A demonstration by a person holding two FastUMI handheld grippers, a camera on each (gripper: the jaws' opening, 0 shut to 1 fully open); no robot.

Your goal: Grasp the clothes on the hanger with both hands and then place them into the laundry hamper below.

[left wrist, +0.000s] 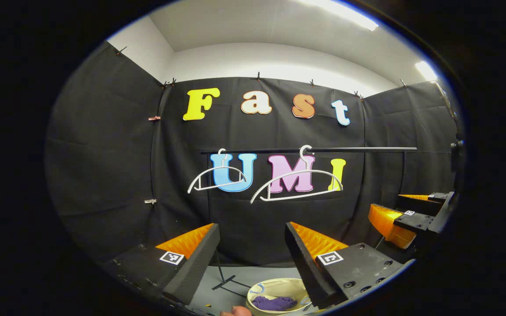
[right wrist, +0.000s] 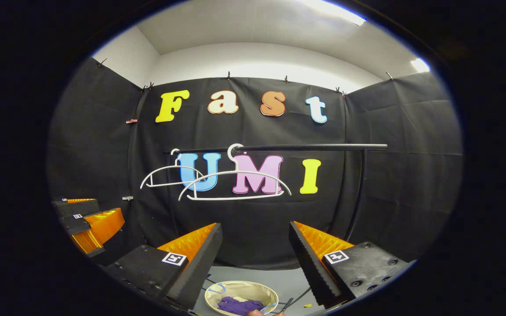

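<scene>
- Left claw [left wrist: 251, 245] and right claw [right wrist: 255, 245]: both wide, holding nothing.
- Purple clothes [right wrist: 237, 305] lie in hamper [right wrist: 218, 292]; hangers [right wrist: 235, 184] bare, so the task appears complete.

Black cloth walls [right wrist: 406, 145], white upper wall [right wrist: 253, 59], ceiling strip lights [left wrist: 345, 11], grey floor [right wrist: 257, 274].

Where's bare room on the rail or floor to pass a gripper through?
The rail is bare from the near hanger to its right post. Its left end is crowded: both hangers overlap there. Bare floor lies between hamper and wall; the hamper holds purple clothes.
</scene>
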